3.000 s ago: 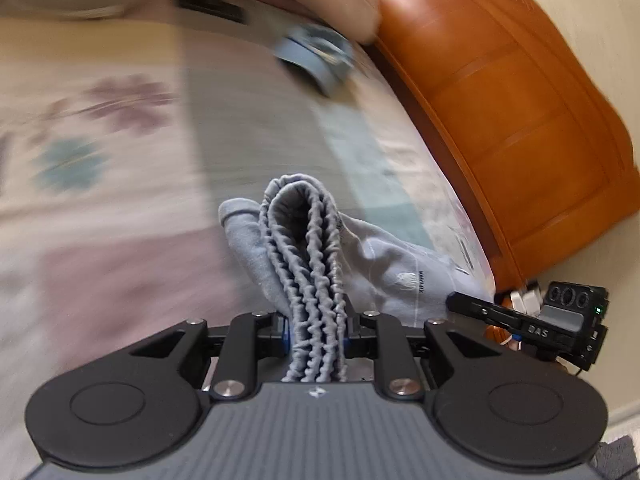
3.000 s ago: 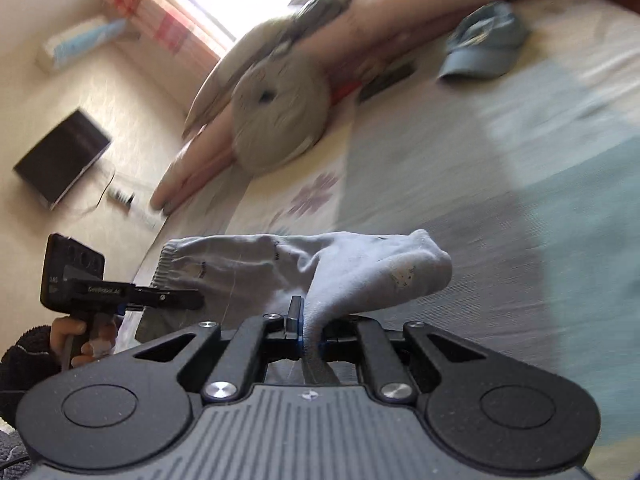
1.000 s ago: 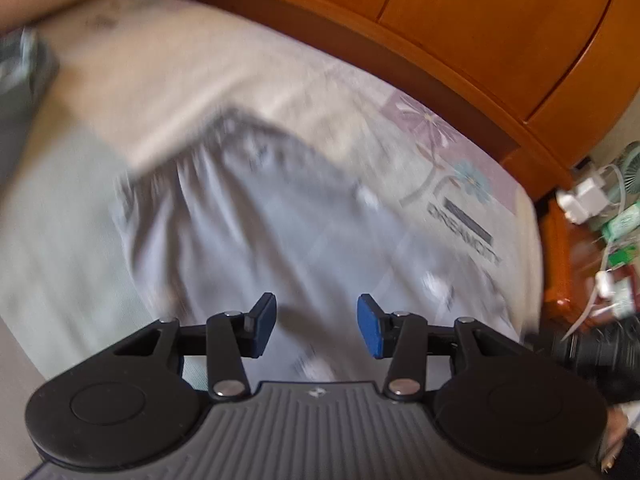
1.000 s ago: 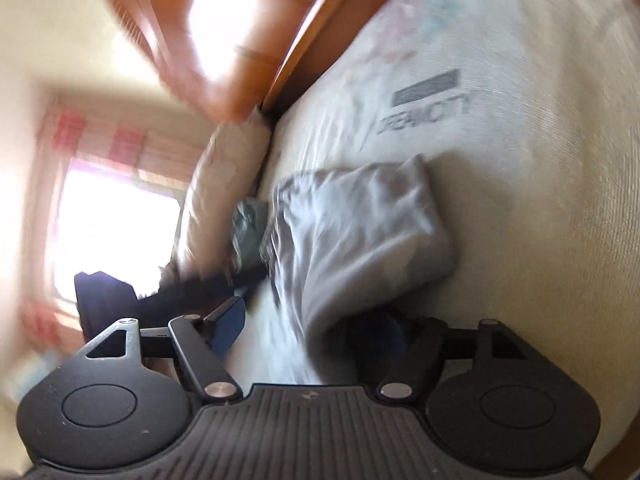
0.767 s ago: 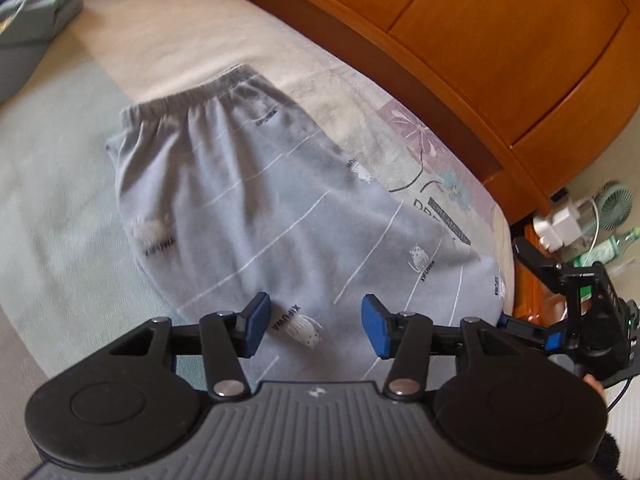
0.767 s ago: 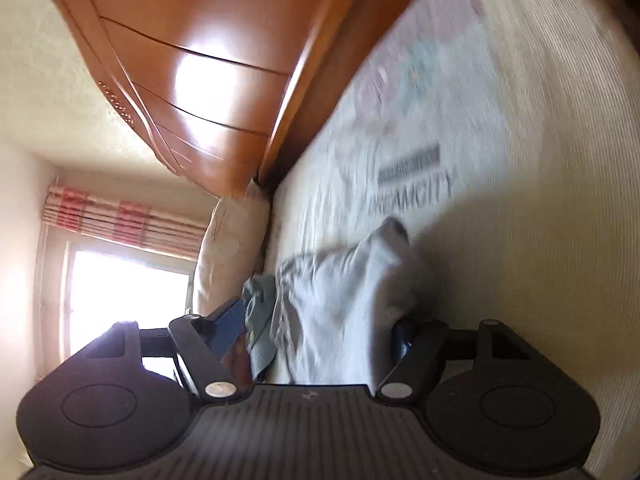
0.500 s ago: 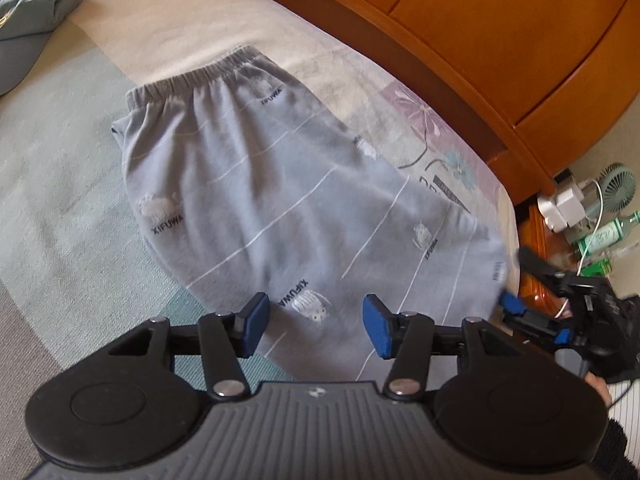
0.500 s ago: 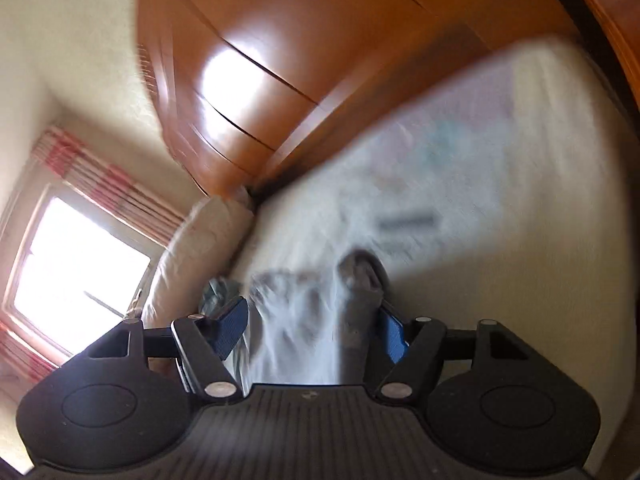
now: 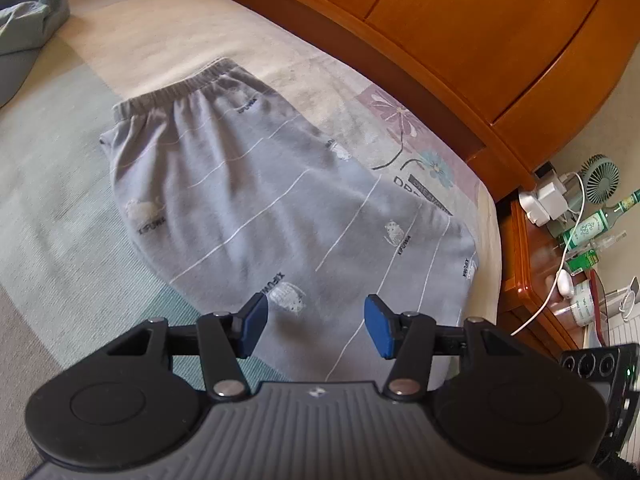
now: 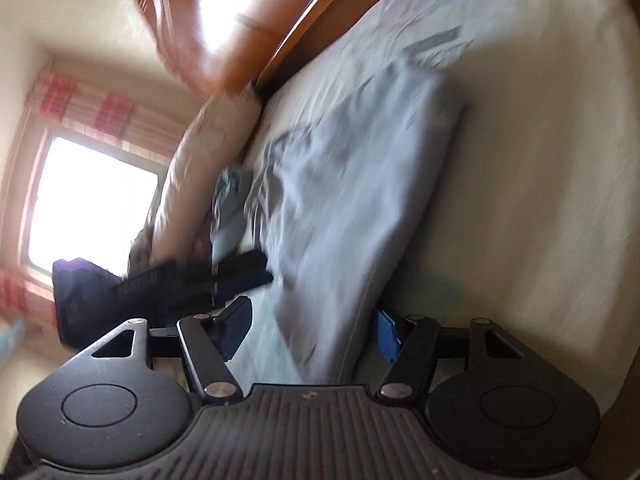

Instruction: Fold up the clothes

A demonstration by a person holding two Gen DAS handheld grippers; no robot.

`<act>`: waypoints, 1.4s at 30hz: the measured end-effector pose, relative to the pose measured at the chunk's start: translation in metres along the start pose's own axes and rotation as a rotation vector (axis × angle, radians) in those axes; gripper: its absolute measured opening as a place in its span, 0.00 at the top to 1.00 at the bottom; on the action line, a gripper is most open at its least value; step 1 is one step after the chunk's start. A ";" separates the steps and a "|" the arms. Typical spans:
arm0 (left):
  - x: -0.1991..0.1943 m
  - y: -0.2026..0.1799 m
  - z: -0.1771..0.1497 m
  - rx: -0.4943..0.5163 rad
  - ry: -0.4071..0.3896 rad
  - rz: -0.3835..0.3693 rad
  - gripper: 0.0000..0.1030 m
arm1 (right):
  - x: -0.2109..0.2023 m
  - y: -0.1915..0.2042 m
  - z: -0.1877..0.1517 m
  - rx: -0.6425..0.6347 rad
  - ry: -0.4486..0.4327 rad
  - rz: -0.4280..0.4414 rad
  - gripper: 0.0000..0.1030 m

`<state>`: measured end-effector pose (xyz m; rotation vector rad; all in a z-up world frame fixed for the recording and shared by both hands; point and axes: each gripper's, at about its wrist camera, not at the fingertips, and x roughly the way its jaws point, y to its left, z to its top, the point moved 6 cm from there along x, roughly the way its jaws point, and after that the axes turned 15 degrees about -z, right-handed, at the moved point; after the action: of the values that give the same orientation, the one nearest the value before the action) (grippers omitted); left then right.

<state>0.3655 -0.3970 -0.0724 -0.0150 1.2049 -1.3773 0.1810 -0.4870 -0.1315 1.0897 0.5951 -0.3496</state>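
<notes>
The grey cotton trousers with white stripes [image 9: 280, 208] lie flat near the bed's [image 9: 52, 184] wooden-headboard edge. The left gripper [image 9: 314, 322] hovers released above them; the right gripper [image 10: 314, 326] is closing, cloth between its jaws, not yet pinched.

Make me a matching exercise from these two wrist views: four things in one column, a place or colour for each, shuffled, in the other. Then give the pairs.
Things:
1. grey pants
2. blue cap
3. small fan
4. wooden headboard

Places or colours:
A. pale green, on the bedside table at the right
B. orange-brown, along the far edge of the bed
C. spread flat on the sheet, waistband at the far end
D. lying at the upper left corner of the bed

Pairs: 1-C, 2-D, 3-A, 4-B
</notes>
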 end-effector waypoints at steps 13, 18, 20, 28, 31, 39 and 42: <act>0.005 -0.001 -0.009 0.005 0.009 -0.016 0.47 | -0.014 0.003 -0.026 -0.106 0.169 -0.102 0.81; 0.011 0.006 -0.019 0.007 0.012 -0.031 0.46 | -0.060 0.008 0.027 -0.278 -0.040 -0.199 0.78; 0.011 0.006 -0.018 0.002 0.014 -0.032 0.45 | -0.064 0.013 0.063 -0.376 -0.166 -0.255 0.77; 0.016 -0.002 -0.021 0.069 0.036 0.011 0.37 | 0.021 0.007 0.145 -0.510 -0.183 -0.378 0.74; 0.016 -0.003 -0.022 0.081 0.036 0.012 0.36 | 0.029 0.005 0.119 -0.656 -0.214 -0.437 0.70; 0.016 -0.004 -0.020 0.090 0.039 0.020 0.35 | 0.029 0.010 0.115 -0.694 -0.180 -0.457 0.80; 0.017 -0.008 -0.022 0.137 0.086 0.052 0.35 | 0.026 0.013 0.114 -0.753 -0.193 -0.478 0.85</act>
<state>0.3409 -0.3987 -0.0882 0.1729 1.1713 -1.4242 0.2403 -0.5839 -0.1002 0.1791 0.7292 -0.5754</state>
